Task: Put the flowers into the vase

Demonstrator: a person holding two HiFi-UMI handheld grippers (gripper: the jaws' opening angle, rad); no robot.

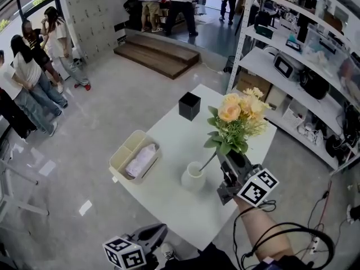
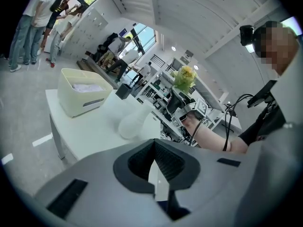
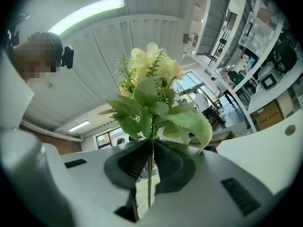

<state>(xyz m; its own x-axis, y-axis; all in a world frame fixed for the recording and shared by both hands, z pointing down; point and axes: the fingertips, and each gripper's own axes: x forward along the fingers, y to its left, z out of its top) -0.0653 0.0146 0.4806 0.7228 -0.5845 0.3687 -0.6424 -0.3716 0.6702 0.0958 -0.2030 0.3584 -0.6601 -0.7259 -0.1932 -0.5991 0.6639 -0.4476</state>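
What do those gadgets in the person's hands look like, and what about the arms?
Each hand carries a grey plastic two-jaw tool, the left gripper and the right gripper, with dark ribbed pads lining the jaws. Each bears a white cube with black square markers. Thin black cables loop round the right forearm, which is bare below a dark short sleeve.

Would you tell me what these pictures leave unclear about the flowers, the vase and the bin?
1. Stem tip of the yellow artificial flower bunch: in the head view, too small to tell whether it is inside the mouth of the white bulbous vase.
2. Contents of the cream plastic bin: in the head view, a pale bundle too small to identify; in the left gripper view, the bin's wall hides most of it.
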